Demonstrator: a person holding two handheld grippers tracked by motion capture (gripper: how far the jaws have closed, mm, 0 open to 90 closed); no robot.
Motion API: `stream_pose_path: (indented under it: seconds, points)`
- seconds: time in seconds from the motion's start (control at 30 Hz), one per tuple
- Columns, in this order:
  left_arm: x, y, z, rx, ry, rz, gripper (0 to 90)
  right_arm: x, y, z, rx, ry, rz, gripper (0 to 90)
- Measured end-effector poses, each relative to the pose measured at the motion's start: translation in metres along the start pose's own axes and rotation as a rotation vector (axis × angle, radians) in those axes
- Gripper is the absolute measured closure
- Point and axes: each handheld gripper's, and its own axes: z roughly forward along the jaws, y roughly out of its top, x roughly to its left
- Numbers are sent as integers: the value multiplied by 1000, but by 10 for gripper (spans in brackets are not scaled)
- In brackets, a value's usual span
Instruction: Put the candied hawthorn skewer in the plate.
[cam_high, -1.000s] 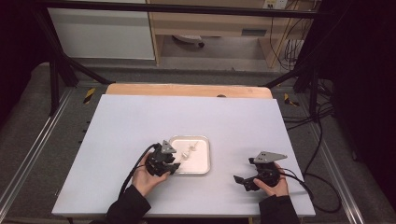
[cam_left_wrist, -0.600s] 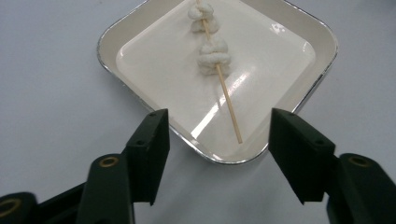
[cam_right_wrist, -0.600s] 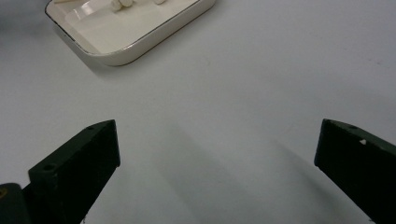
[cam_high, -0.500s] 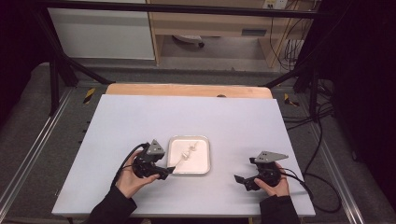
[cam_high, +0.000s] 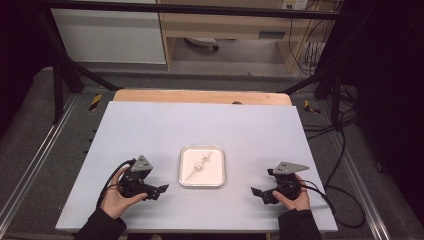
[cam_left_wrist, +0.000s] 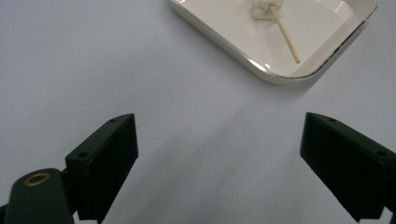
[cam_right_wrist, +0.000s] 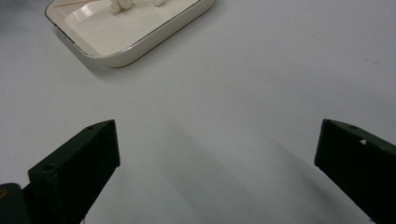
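A: Nearest the table edge, what's there?

B: The left black two-jaw gripper (cam_high: 159, 191) and the right black two-jaw gripper (cam_high: 256, 192), each in a hand, well apart on either side of the shallow white square tray with a thin metallic rim (cam_high: 184, 177). Both are released. The left's jaws have just been opening, with bare table between them.

A: Anything blocking the tray?

B: No. The pale grey tabletop (cam_high: 200, 127) lies bare around it. In the tray lies a thin wooden skewer (cam_left_wrist: 286, 33) with white lumps of food (cam_left_wrist: 266, 8) on it.

A: Hard to make out?

B: What the lumps are. In the left gripper view the tray's far part is cut off; in the right gripper view the skewer's tip is too.

A: Beyond?

B: A light wooden strip (cam_high: 200, 96) along the table's far edge, then black cables (cam_high: 345, 145) on the grey floor to the right.
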Motion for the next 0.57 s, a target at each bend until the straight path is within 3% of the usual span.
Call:
stream_pose_path:
  seconds: [0.13, 0.3, 0.57]
  points:
    - [7, -16, -3, -28, 22, -22, 97, 0, 0, 0, 4, 1, 1, 7]
    - [12, -30, -3, -22, 12, -32, 100, 1, -1, 0, 6, 5, 7, 7]
    - [14, -33, -3, -23, 15, -32, 102, 1, -1, 1, 12, 9, 12, 7]
